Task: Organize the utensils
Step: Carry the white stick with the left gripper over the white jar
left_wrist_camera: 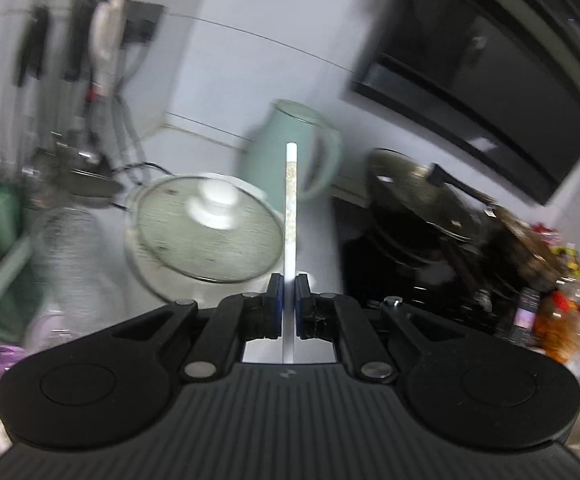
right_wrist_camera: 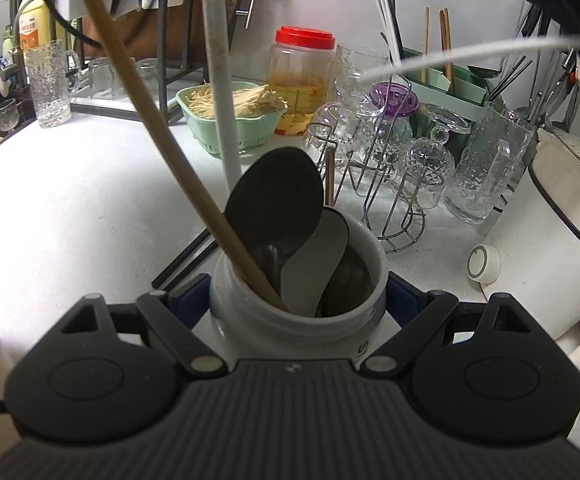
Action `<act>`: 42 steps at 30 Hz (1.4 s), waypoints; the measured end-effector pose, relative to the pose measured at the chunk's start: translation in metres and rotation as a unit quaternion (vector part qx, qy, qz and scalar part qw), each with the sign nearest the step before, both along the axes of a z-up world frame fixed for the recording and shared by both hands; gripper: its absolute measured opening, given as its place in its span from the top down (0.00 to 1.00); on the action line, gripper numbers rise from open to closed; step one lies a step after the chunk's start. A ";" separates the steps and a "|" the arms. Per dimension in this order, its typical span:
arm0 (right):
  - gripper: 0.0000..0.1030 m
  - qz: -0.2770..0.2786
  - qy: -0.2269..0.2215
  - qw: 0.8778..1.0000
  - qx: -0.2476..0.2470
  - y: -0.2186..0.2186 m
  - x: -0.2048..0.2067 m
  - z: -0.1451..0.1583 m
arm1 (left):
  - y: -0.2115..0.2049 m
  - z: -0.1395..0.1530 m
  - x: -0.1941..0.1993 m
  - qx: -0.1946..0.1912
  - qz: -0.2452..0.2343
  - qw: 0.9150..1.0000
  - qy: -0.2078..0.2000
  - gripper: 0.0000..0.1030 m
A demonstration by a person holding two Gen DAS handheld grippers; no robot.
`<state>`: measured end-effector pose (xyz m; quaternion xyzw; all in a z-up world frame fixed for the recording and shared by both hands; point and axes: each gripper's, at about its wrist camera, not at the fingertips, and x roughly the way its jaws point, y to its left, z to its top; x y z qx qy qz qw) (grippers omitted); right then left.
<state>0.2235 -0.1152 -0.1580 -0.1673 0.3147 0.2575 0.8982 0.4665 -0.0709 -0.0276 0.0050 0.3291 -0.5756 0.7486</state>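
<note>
While your left tool (left_wrist_camera: 289, 306) points along the bench (left_wrist_camera: 318, 216), its blue pads are clamped on a white chopstick (left_wrist_camera: 291, 216), which runs straight up toward twelve o'clock. Beyond the stick's tip stands a mint kettle (left_wrist_camera: 290, 136). At ten o'clock from the pads sits a white pot under a glass lid (left_wrist_camera: 206, 228). Ladles (left_wrist_camera: 70, 80) hang on the wall at ten o'clock, blurred. A black pan (left_wrist_camera: 418, 196) rests on the dark stove at two o'clock, beneath a black oven (left_wrist_camera: 486, 80).

From the right wrist, your right tool (right_wrist_camera: 298, 300) is clamped on a white jar (right_wrist_camera: 302, 320), one pad on each side of its neck. The jar stands on the bench (right_wrist_camera: 70, 208) and holds a black spoon (right_wrist_camera: 274, 204), a grey spoon (right_wrist_camera: 314, 260), a wooden stick (right_wrist_camera: 162, 140) leaning to eleven o'clock and a pale handle (right_wrist_camera: 220, 80) rising to twelve. At one o'clock, clear glasses (right_wrist_camera: 422, 160) hang on a wire rack. Behind them a green caddy (right_wrist_camera: 438, 80) holds chopsticks. A red-capped jar (right_wrist_camera: 302, 76) and a green basket (right_wrist_camera: 230, 120) sit at twelve o'clock. The white pot (right_wrist_camera: 562, 224) lies at three o'clock. A white chopstick (right_wrist_camera: 470, 52) crosses the view at two o'clock, its far end meeting a blurred black shape at the top right.
</note>
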 end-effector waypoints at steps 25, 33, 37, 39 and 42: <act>0.11 0.010 0.006 1.000 -0.001 -0.002 0.006 0.000 | -0.019 -0.078 -0.010 -0.054 -0.141 0.987 0.061 0.94; 0.11 0.010 -0.001 1.000 0.003 -0.003 0.002 -0.001 | 0.001 -0.070 -0.021 -0.016 -0.117 0.992 0.049 0.94; 0.11 0.005 -0.006 1.000 0.007 -0.004 -0.001 -0.001 | 0.017 -0.058 -0.029 0.002 -0.099 0.994 0.041 0.94; 0.11 0.002 -0.008 1.000 0.009 -0.004 -0.003 -0.001 | 0.025 -0.053 -0.035 0.015 -0.089 0.995 0.037 0.94; 0.11 0.000 -0.011 1.000 0.012 -0.004 -0.003 -0.002 | 0.040 -0.045 -0.043 0.035 -0.073 0.996 0.036 0.94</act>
